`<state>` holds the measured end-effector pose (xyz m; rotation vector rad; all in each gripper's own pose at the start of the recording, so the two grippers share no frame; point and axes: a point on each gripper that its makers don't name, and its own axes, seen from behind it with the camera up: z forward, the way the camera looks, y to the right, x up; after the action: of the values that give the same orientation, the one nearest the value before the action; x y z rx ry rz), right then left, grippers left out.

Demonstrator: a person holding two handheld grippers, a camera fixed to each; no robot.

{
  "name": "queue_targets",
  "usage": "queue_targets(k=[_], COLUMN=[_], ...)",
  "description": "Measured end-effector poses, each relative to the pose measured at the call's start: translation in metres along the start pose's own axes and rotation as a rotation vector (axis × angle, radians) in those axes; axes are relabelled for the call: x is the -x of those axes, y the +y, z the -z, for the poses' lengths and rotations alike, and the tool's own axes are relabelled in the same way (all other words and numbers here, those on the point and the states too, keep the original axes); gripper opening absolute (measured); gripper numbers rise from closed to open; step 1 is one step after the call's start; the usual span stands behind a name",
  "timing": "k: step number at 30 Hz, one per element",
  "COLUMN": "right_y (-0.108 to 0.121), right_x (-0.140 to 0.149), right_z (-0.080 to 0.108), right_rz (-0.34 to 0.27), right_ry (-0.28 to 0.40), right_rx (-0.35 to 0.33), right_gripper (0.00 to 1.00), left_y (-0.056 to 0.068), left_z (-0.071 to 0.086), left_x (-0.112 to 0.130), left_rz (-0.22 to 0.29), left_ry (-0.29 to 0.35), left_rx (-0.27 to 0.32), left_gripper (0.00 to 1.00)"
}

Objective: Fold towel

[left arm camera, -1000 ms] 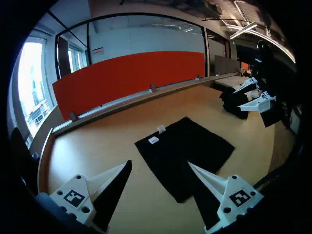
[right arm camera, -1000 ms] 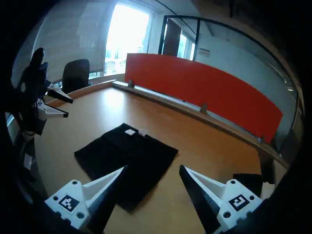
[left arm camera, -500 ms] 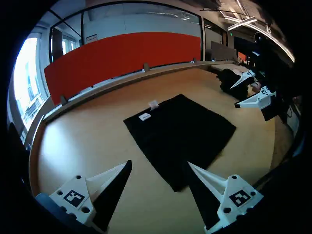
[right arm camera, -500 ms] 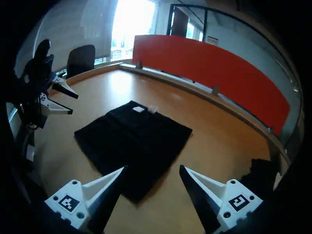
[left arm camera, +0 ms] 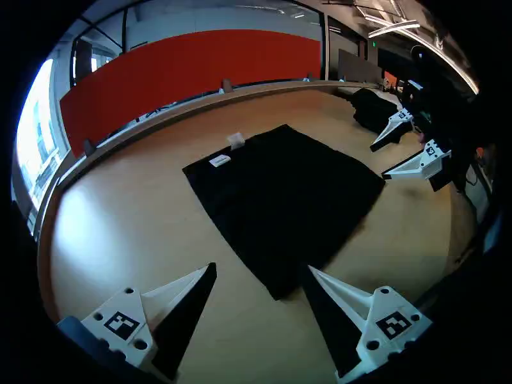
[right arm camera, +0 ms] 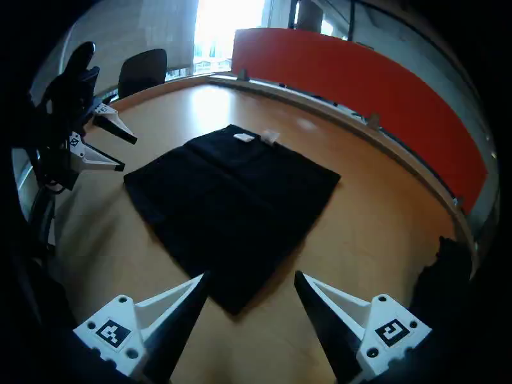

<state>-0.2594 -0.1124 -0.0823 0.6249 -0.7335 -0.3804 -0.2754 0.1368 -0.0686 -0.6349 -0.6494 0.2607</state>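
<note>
A black towel (left arm camera: 288,192) lies flat on the wooden table (left arm camera: 128,217), with small white tags (left arm camera: 221,160) at its far edge. In the left gripper view my left gripper (left arm camera: 259,281) is open above the table, just short of the towel's near corner. The right gripper (left arm camera: 400,150) shows there at the far right, open. In the right gripper view the towel (right arm camera: 230,198) spreads ahead, and my right gripper (right arm camera: 251,288) hangs open just before its near corner. The left gripper (right arm camera: 109,141) appears at the left of that view, open.
An orange divider panel (left arm camera: 185,70) runs along the table's far edge. A dark pile of cloth (left arm camera: 371,109) sits at the far right of the table. An office chair (right arm camera: 141,73) stands by the window. Bare wood surrounds the towel.
Both grippers have tilted down and moved closer to the towel, which now looks larger and nearer in each view. Both stay open.
</note>
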Motion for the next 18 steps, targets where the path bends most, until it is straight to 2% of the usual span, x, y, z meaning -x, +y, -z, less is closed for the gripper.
queue_targets(k=[8, 18], right_y=[-0.005, -0.005], right_x=[0.015, 0.026], right_z=[-0.005, -0.007], right_rz=[0.022, 0.028], right_ry=[-0.034, -0.056], right_rx=[-0.019, -0.031], right_gripper=[1.0, 0.99], left_y=[0.011, 0.022], left_z=[-0.006, -0.013], left_x=[0.014, 0.025], left_rz=[-0.027, -0.023], left_ry=[-0.033, -0.067], left_rx=[0.029, 0.06], left_gripper=[0.95, 0.95])
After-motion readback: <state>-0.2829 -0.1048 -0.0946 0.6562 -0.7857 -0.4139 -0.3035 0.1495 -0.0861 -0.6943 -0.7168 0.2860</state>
